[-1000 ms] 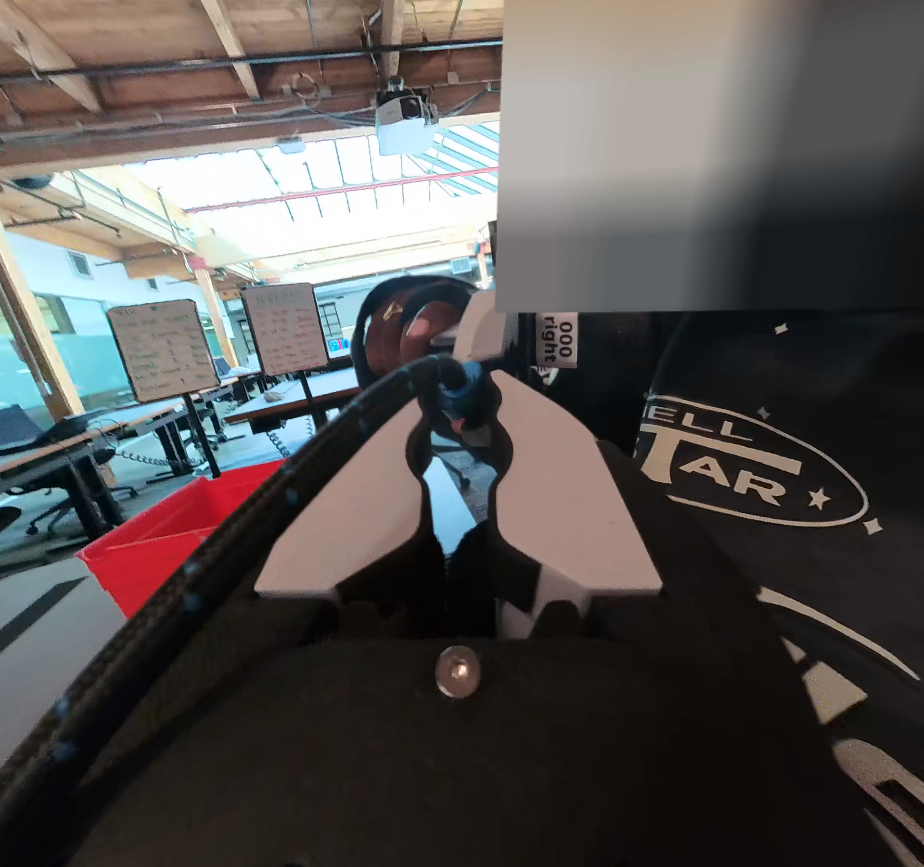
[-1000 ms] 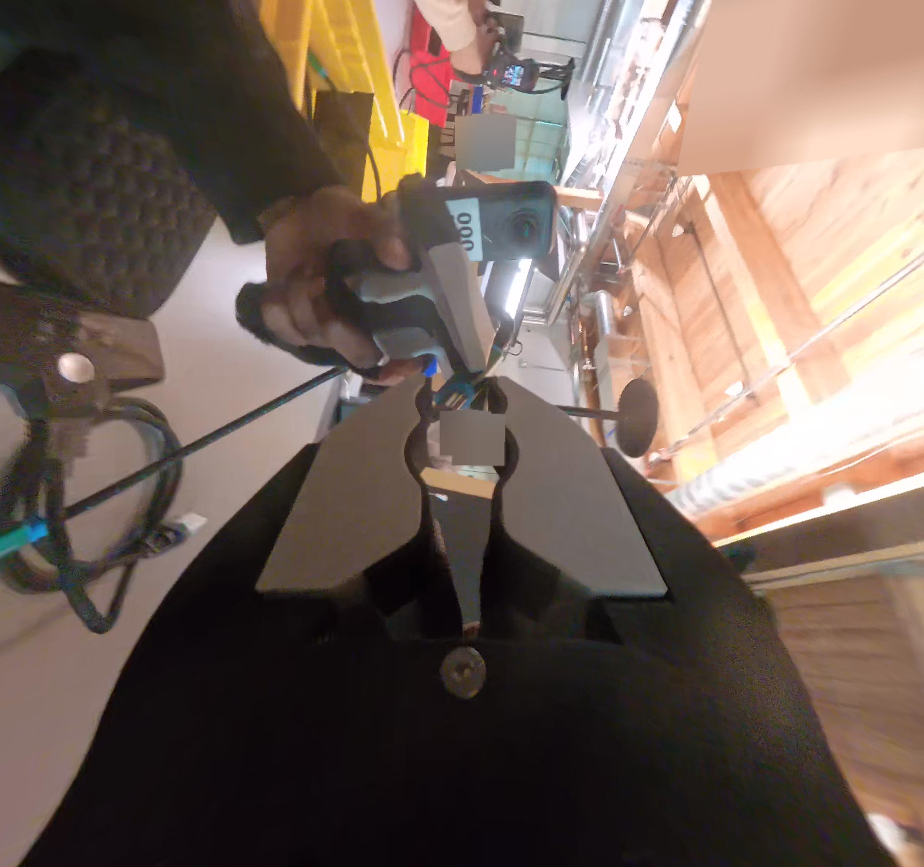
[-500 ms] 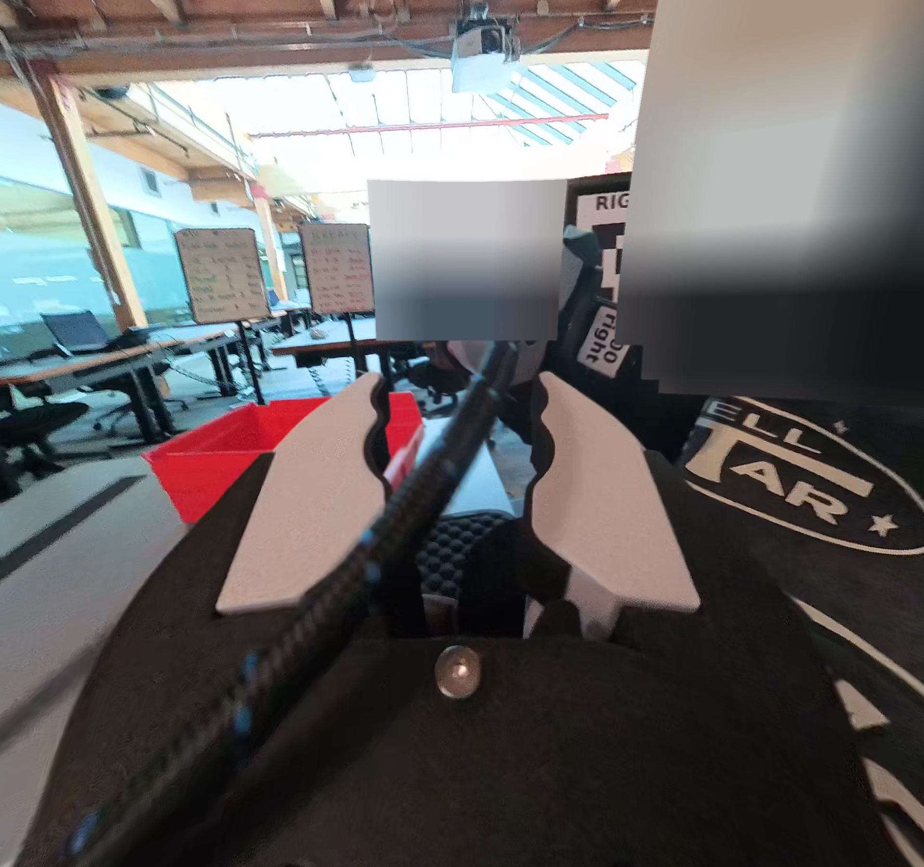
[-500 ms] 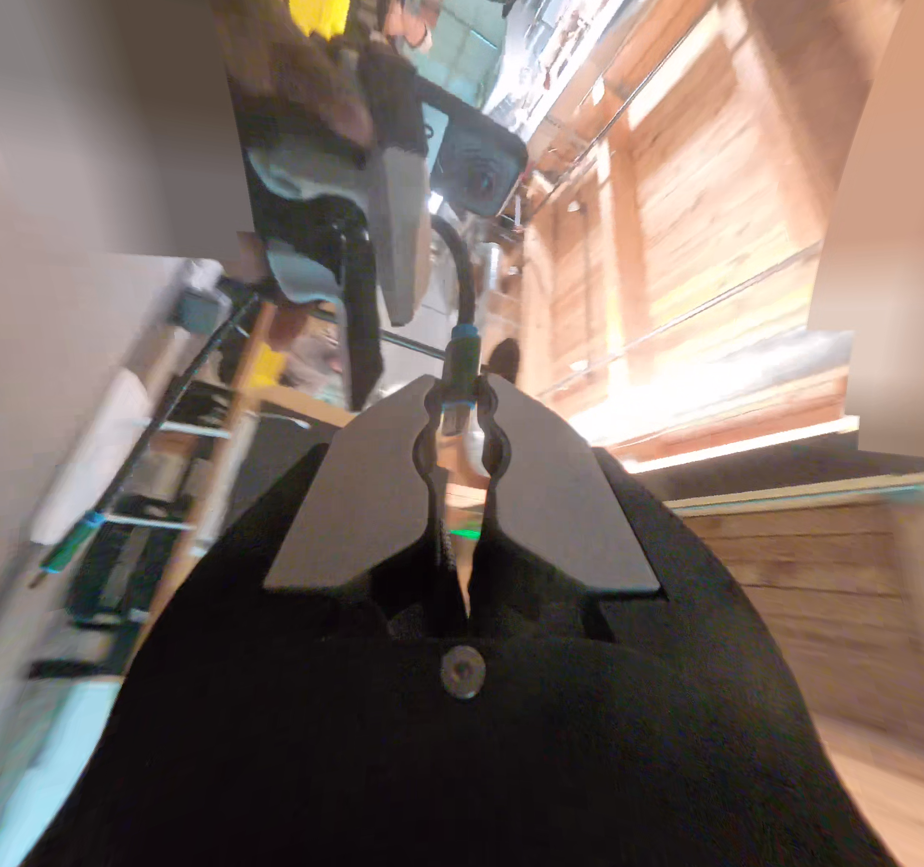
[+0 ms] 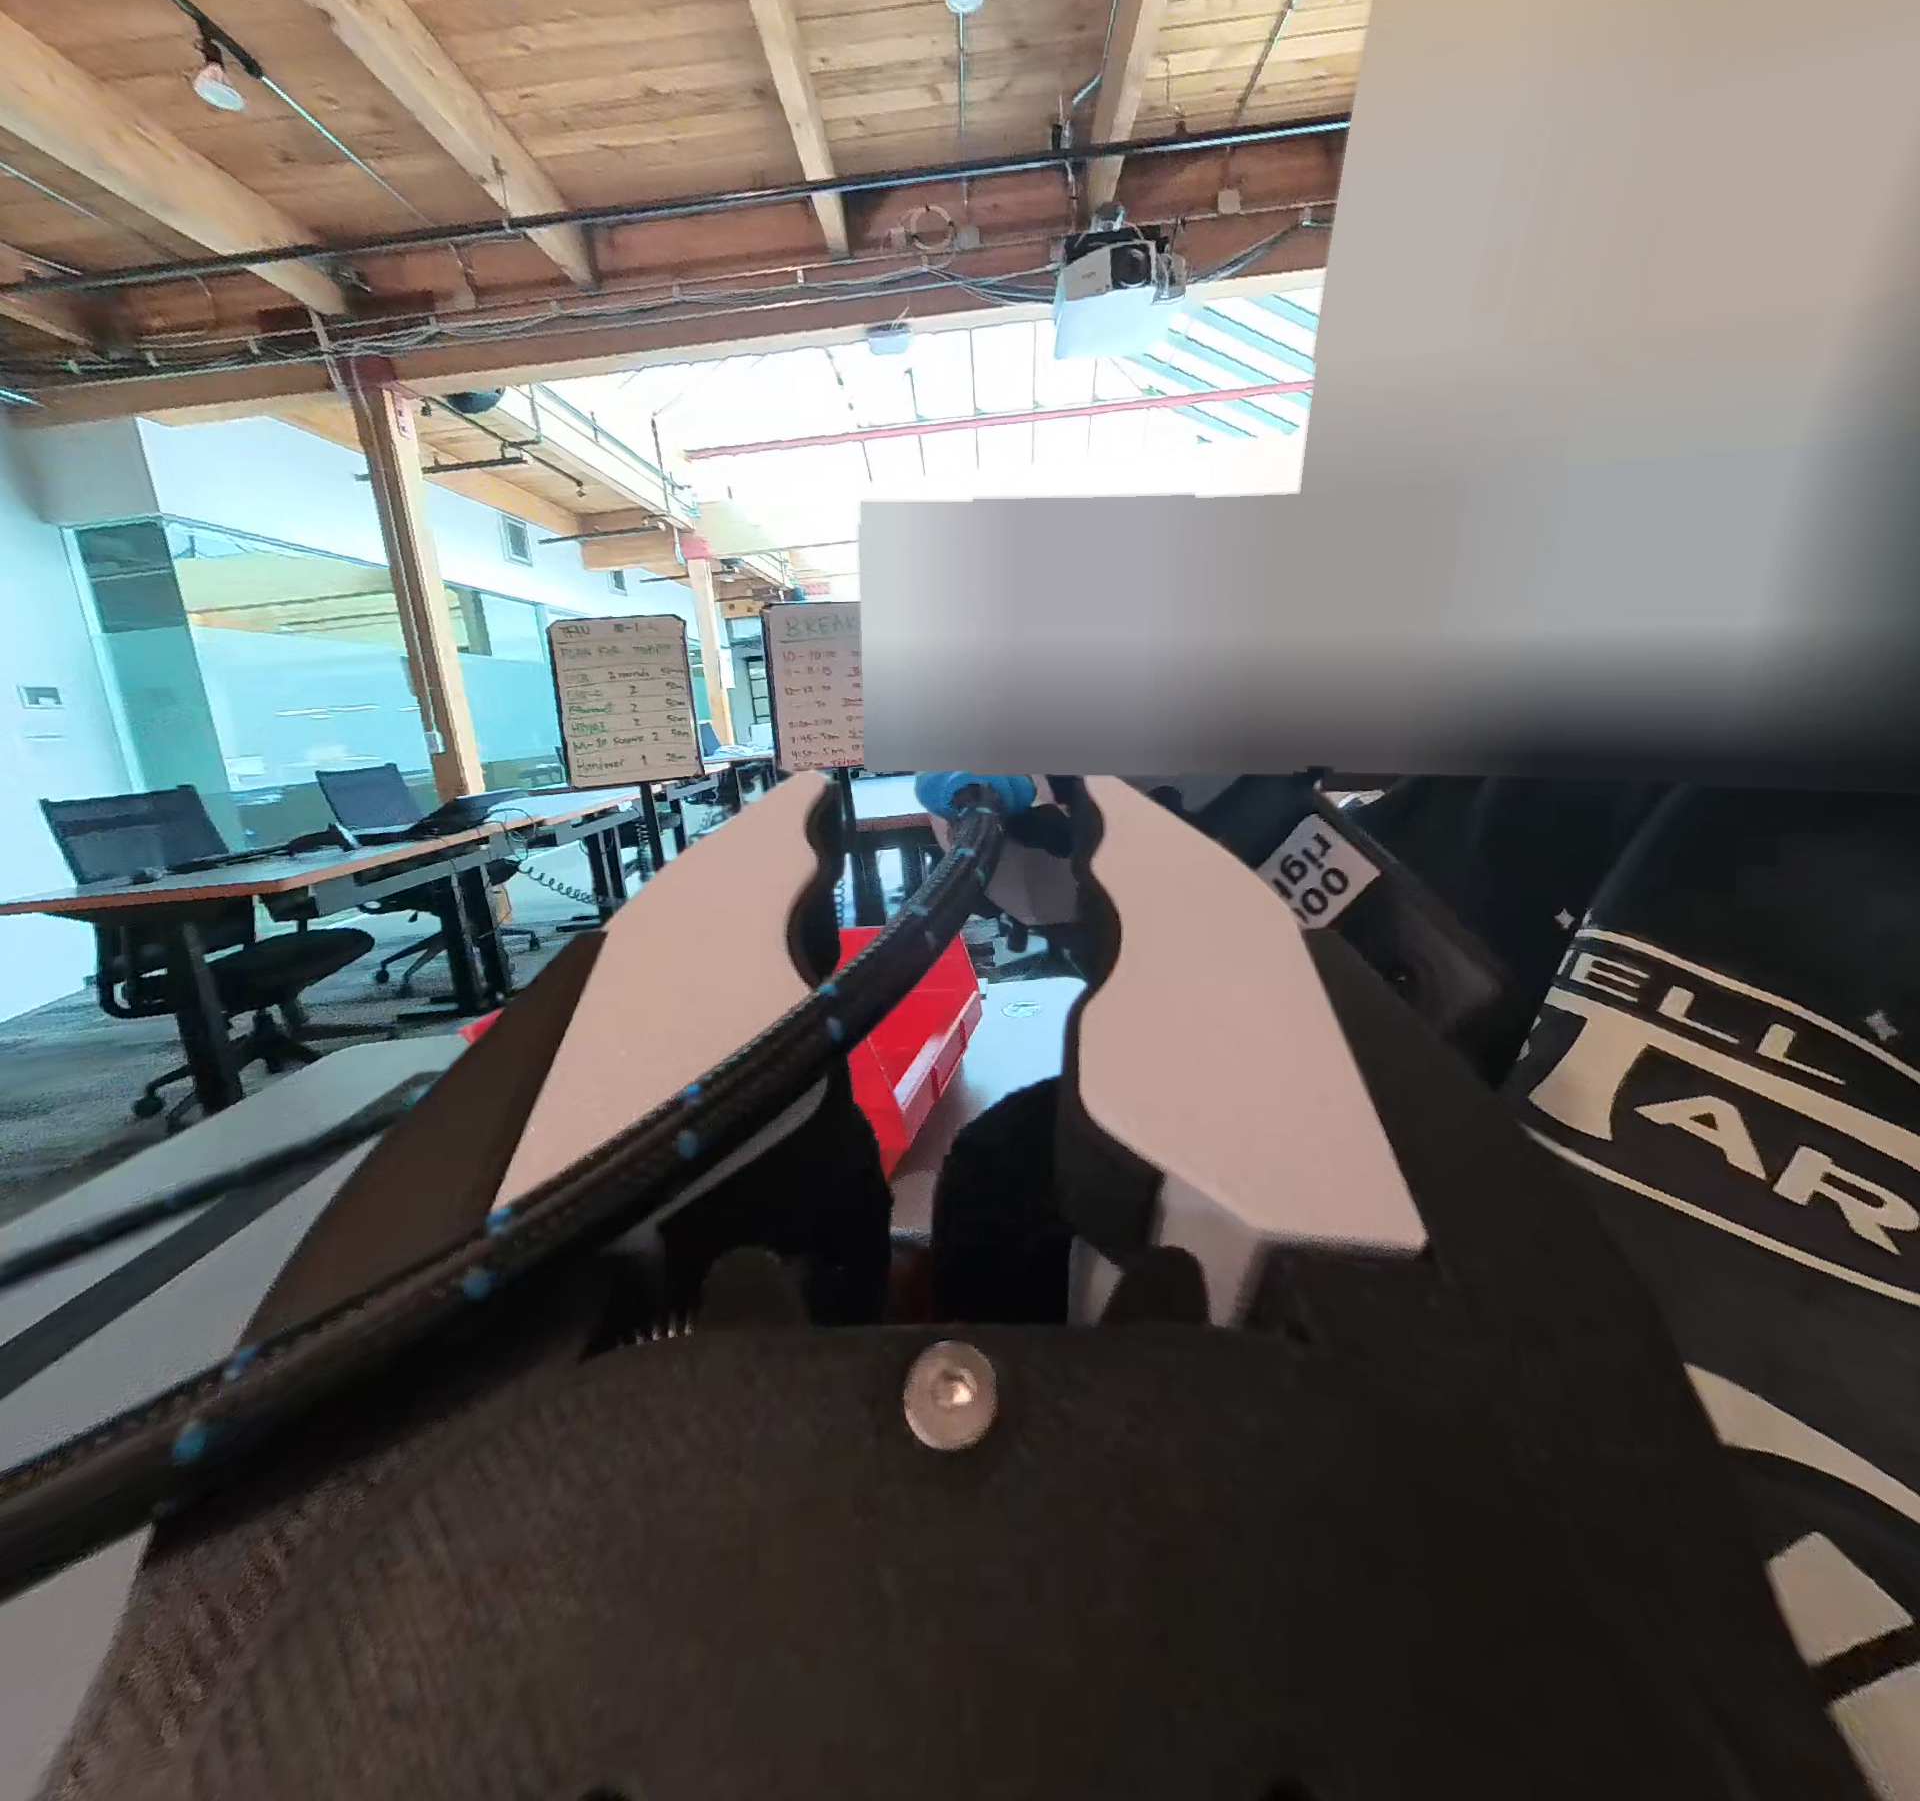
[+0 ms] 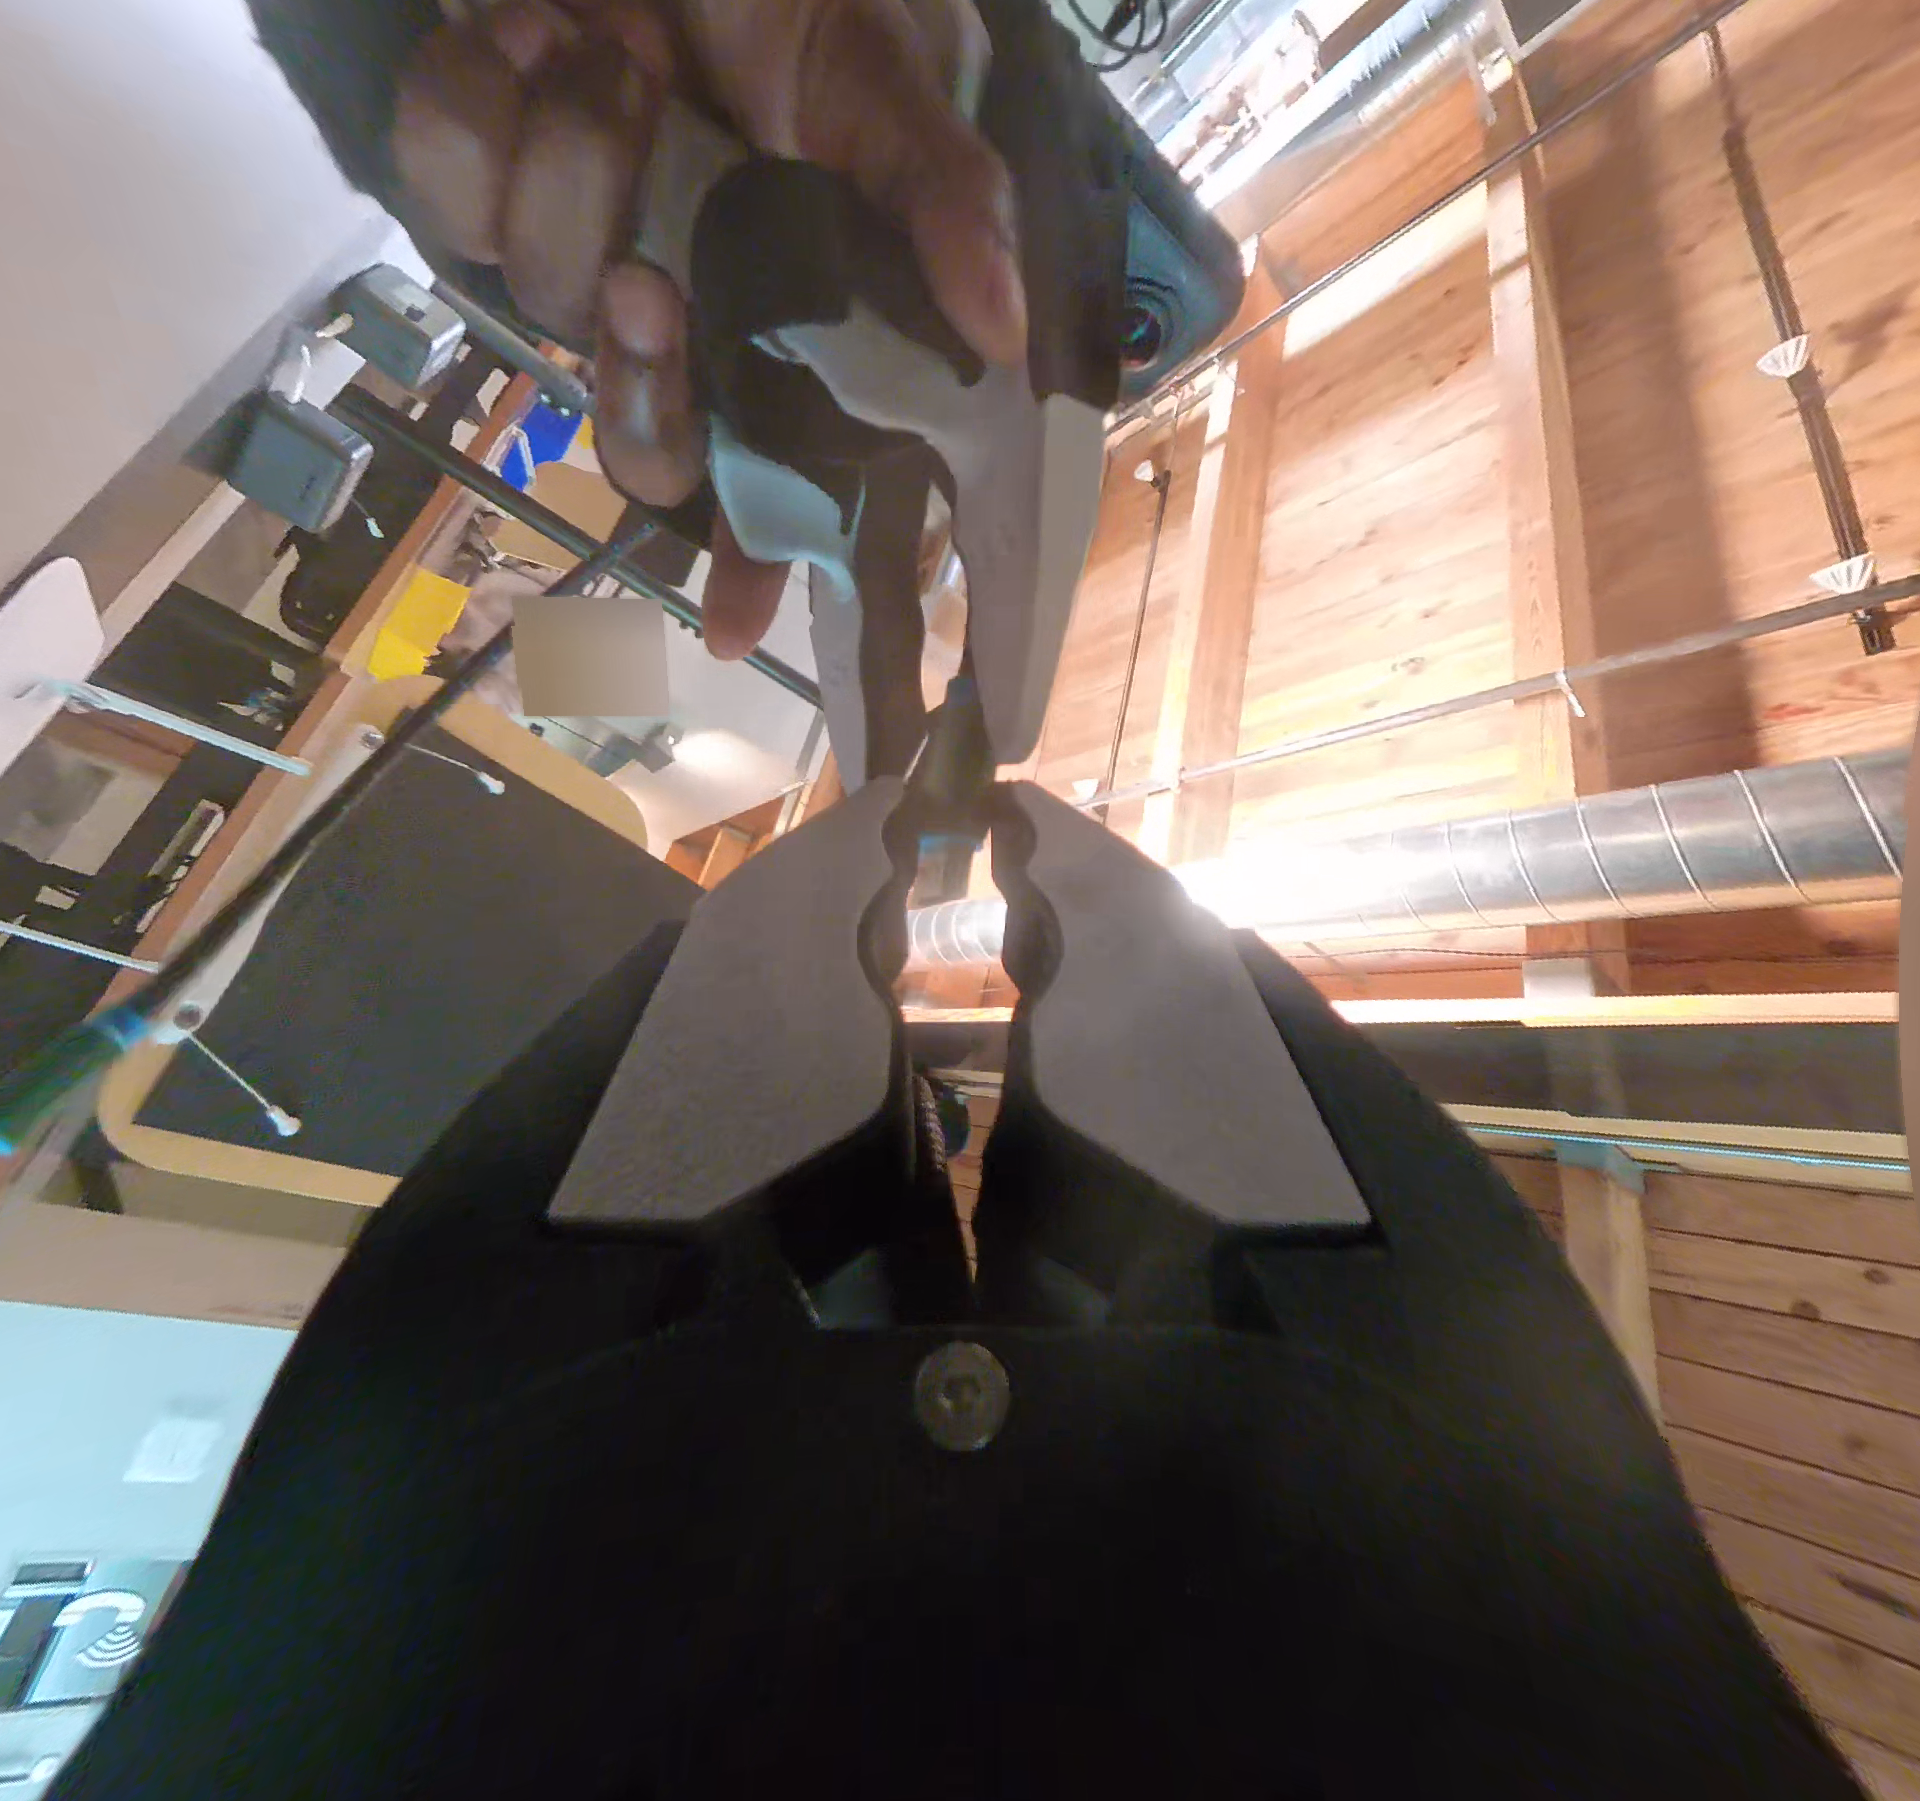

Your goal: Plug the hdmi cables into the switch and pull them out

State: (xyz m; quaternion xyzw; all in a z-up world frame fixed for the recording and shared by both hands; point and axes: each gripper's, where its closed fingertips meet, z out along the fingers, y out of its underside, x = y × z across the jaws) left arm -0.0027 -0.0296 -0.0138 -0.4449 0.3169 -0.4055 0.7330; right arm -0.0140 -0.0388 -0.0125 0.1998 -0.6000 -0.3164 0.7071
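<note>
Jaws of the left tool [image 5: 951, 806] stand wide apart now, whereas a second ago they were pinched on the hdmi cable [image 5: 727, 1107]; half a second ago they were already parted. The cable is black braid flecked with blue. It comes up from the lower left of this tool, lies across its left finger and passes loosely through the gap to the tips, ending in a blue collar [image 5: 971, 793]. Beyond the gap, behind the fingers, a red bin [image 5: 920, 1034] sits on the tabletop [image 5: 1023, 1008]; what it holds cannot be seen.

From the right tool [image 6: 951, 801], the view has swung since half a second ago, and the left tool, held in a hand [image 6: 727, 89], now points its fingers straight at this tool's tips. The right tool's jaws are drawn close and pinch the cable's plug [image 6: 954, 764], a dark body with a blue band, right at the tips. Far to this tool's left a second thin cable [image 6: 312, 837] runs slantwise, ending in a green and blue plug.
</note>
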